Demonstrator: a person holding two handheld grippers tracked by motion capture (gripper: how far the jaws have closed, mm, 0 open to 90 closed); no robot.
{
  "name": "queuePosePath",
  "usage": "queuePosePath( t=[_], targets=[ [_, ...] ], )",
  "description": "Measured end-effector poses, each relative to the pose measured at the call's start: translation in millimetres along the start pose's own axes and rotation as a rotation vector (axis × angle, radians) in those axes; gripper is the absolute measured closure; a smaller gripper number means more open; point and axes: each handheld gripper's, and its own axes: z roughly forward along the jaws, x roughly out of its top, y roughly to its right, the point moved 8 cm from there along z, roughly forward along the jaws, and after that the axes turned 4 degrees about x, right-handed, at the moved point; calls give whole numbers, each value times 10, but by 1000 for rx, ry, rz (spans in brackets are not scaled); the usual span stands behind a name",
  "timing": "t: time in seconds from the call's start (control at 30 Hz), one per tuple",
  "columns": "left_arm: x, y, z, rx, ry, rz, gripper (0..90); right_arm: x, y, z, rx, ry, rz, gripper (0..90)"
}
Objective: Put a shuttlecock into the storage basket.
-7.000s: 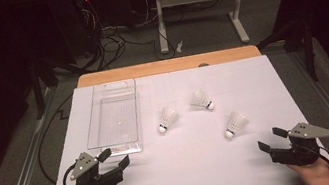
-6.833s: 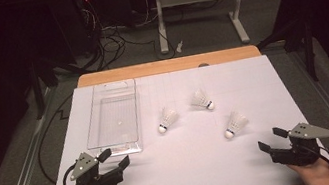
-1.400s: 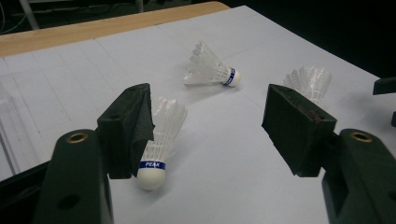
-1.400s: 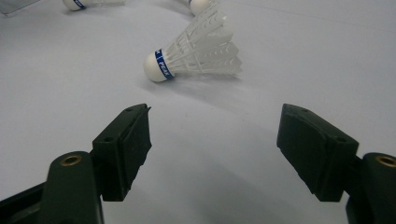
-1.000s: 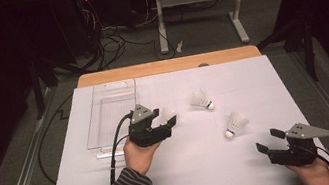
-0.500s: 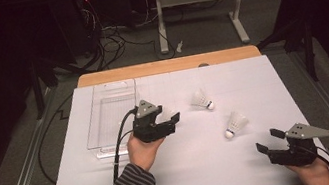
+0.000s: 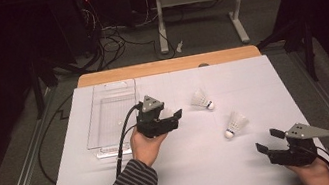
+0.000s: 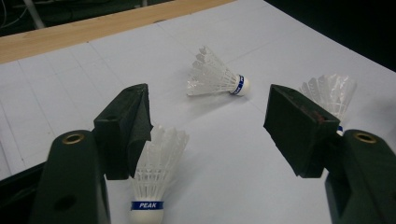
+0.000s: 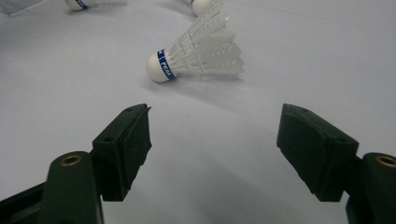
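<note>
Left gripper [image 8: 205, 135] hovers over the near shuttlecock [image 8: 152, 179], fingers wide open, nothing held. That shuttlecock lies on the white sheet toward the desk's left, just beside the clear tray [image 7: 101, 90]; its cork [image 8: 145, 214] points at the gripper, and its feathers sit close against the left finger [image 8: 123, 128]. Two more shuttlecocks lie farther off.

Handling — judged very light, the feather skirt thin and easily crushed, the cork firm and rounded. Best hold: across the cork at the blue band, gentle pressure.

Right gripper [image 7: 275, 142] rests at the desk's near right corner, fingers open, empty.
</note>
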Motion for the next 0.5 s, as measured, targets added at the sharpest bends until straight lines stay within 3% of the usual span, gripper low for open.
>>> queuePosePath(
  t=[0.5],
  targets=[
    [58, -9, 137, 20, -125, 11, 333, 0, -4, 3, 4, -1, -3, 264]
  ],
)
